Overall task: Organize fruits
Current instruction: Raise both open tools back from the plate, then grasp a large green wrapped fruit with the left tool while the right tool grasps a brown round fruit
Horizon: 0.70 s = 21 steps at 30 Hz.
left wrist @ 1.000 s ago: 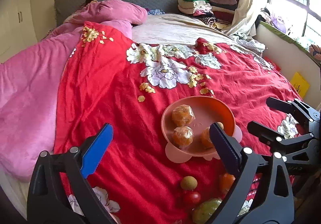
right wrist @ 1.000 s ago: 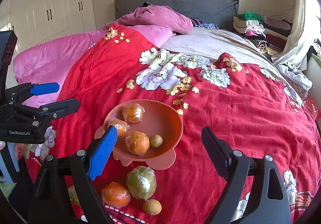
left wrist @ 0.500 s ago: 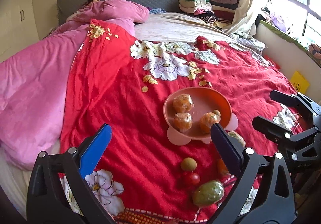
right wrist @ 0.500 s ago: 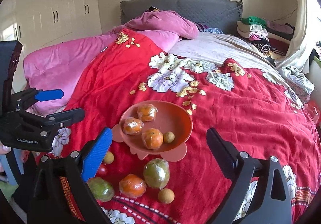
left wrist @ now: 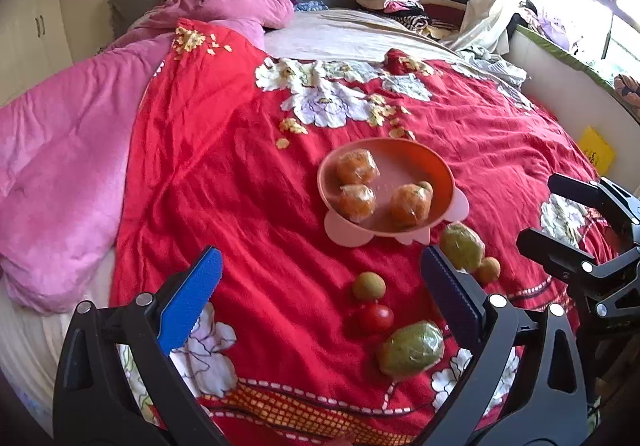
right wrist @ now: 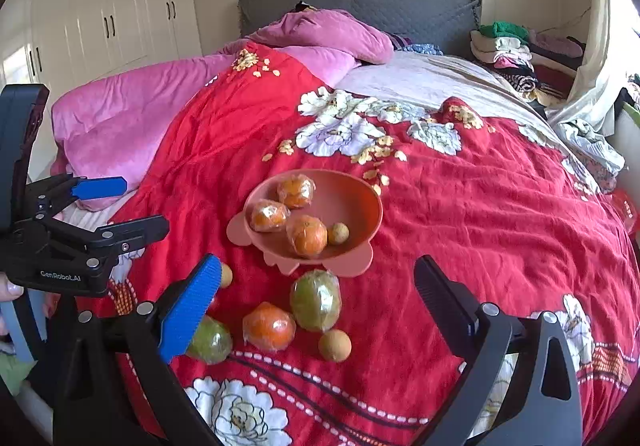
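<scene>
An orange bowl (left wrist: 442,170) (right wrist: 362,192) sits on the red floral quilt and holds three wrapped oranges (right wrist: 307,234) and a small brown fruit (right wrist: 338,233). In front of it lie loose fruits: two wrapped green ones (right wrist: 316,300) (left wrist: 411,348), a wrapped orange (right wrist: 269,326), small brown fruits (right wrist: 335,345) (left wrist: 369,285) and a red tomato (left wrist: 376,318). My left gripper (left wrist: 324,298) is open and empty, above the quilt near the loose fruit. My right gripper (right wrist: 320,298) is open and empty over the loose fruit.
A pink duvet (left wrist: 60,150) lies along the left of the bed. Folded clothes (right wrist: 508,46) are stacked by the grey headboard (right wrist: 360,6). White wardrobes (right wrist: 112,14) stand at the left. The bed's front edge is just below the fruit.
Both grippers have drawn back from the bowl toward the bed's front edge, so more loose fruit shows. Both stay open. The fruit has not moved.
</scene>
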Available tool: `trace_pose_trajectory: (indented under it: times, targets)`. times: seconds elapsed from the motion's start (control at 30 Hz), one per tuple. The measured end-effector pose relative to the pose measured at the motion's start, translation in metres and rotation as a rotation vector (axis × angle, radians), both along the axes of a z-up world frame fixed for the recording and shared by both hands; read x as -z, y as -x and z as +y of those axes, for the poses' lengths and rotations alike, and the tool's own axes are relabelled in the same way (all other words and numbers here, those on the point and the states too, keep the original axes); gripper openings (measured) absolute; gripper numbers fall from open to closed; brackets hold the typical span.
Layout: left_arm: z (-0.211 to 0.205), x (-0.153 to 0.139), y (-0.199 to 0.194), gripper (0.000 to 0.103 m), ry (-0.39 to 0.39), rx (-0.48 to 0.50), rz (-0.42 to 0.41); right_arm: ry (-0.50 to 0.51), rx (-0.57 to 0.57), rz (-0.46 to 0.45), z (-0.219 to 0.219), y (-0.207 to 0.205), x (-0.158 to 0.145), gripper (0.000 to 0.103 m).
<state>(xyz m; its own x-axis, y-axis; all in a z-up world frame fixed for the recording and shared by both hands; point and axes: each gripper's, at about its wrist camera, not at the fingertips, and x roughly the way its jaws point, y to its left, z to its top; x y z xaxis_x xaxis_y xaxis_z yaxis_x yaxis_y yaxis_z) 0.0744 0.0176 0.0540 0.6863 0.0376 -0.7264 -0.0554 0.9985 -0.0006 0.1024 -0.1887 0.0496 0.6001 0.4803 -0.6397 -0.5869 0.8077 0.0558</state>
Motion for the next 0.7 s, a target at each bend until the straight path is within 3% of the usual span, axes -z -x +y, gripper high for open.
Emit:
trace_pose_trajectory:
  times: [0.7]
  targets:
    - [-0.027,0.034,0.018,0.093,0.0,0.077,0.091,0.036,0.021,0.064,-0.023,0.019,0.025,0.097]
